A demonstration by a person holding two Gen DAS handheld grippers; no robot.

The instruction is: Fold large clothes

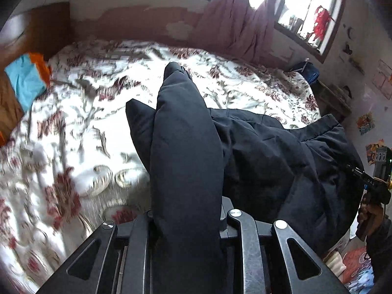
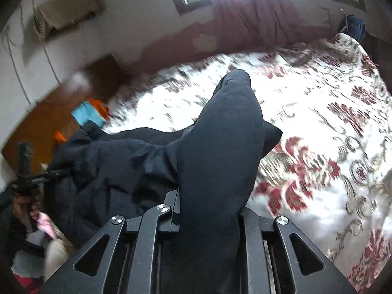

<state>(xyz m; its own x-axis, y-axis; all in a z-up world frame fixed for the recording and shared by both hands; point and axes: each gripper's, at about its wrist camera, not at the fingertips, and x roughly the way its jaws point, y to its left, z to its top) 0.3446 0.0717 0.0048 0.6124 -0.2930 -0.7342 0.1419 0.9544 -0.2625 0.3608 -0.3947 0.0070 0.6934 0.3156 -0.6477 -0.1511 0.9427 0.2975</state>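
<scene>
Spread over the flowered bed (image 1: 80, 132), a dark puffy coat (image 1: 269, 152) is pinched by the left hand-held gripper (image 1: 186, 220) and the right hand-held gripper (image 2: 210, 210). It looks soft and bulky, so thick edges are best held.

A bed (image 1: 103, 112) spreads ahead of both pairs of jaws, covered by a white bedspread (image 2: 318, 132) printed with red flowers and grey scrolls; a dark padded jacket (image 1: 269, 152) lies on it, its bulk to the right of the left jaws and to the left of the right jaws; folded blue and orange cloths (image 1: 27, 78) sit far off, left of the left jaws.
</scene>
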